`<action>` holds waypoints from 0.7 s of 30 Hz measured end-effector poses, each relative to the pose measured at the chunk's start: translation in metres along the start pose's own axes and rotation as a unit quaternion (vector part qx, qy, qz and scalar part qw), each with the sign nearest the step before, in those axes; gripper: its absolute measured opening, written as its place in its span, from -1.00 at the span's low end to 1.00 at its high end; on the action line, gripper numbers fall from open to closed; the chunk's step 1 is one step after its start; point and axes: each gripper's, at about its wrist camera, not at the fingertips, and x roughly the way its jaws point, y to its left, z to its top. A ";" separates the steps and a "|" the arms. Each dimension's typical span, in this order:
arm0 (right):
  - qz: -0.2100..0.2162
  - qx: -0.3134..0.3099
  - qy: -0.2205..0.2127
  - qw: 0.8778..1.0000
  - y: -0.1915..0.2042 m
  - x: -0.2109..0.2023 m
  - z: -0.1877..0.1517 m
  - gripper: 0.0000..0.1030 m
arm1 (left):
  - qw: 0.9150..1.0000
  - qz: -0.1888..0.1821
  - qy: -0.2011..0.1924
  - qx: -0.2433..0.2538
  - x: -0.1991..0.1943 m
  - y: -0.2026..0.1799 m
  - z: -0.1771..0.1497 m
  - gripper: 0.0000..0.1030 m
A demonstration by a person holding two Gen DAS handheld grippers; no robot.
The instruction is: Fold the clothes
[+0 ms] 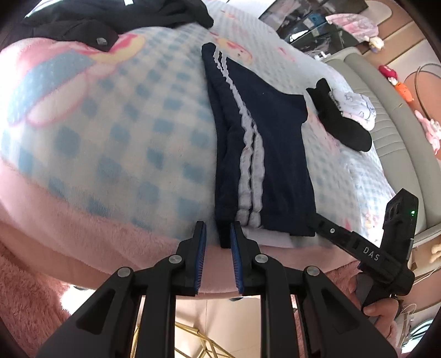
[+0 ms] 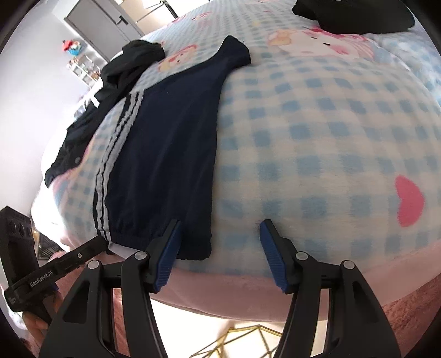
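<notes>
The navy track pants (image 1: 264,154) (white side stripes) lie lengthwise down the centre of the frame on the blue-checked blanket (image 1: 115,132). At bottom centre the left gripper (image 1: 217,234) is nearly closed around the cuff edge. The right gripper (image 2: 220,236) is spread wide at the cuff's other corner. Black clothes (image 2: 355,13) sit at upper right.

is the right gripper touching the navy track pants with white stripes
Touching: in the right wrist view, the open right gripper has its left finger pad against the navy striped track pants at the cuff.
</notes>
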 end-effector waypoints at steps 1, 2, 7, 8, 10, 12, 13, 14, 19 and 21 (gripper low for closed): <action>0.002 0.003 -0.001 1.000 -0.001 -0.002 0.000 0.15 | 1.000 -0.006 -0.001 -0.002 -0.002 0.000 0.001 -0.62; 0.010 0.012 -0.005 1.000 -0.004 -0.005 0.001 0.15 | 1.000 -0.011 -0.002 -0.004 -0.005 0.001 0.001 -0.62; 0.035 0.024 -0.016 0.999 -0.005 -0.020 0.004 0.16 | 0.998 -0.051 -0.019 -0.020 -0.015 0.004 0.009 -0.45; 0.036 0.020 -0.016 0.999 -0.004 -0.021 0.004 0.16 | 0.998 -0.057 -0.017 -0.022 -0.014 0.004 0.010 -0.45; 0.039 0.011 -0.014 0.999 0.000 -0.022 0.005 0.16 | 0.997 -0.070 -0.015 -0.026 -0.012 0.004 0.012 -0.45; 0.036 0.007 -0.009 0.999 0.003 -0.020 0.002 0.16 | 0.996 -0.085 -0.006 -0.030 -0.008 0.003 0.015 -0.37; 0.033 0.004 -0.004 0.999 0.002 -0.018 0.000 0.16 | 0.996 -0.085 -0.003 -0.029 -0.007 0.003 0.015 -0.37; 0.029 0.002 0.000 1.000 0.002 -0.016 -0.002 0.16 | 0.996 -0.086 -0.003 -0.026 -0.007 0.002 0.016 -0.37; 0.022 0.006 0.006 1.000 0.002 -0.010 -0.004 0.16 | 0.997 -0.077 -0.002 -0.017 -0.002 -0.002 0.019 -0.42; 0.022 0.008 0.006 1.000 0.002 -0.009 -0.003 0.16 | 0.997 -0.070 -0.002 -0.015 0.000 -0.004 0.019 -0.42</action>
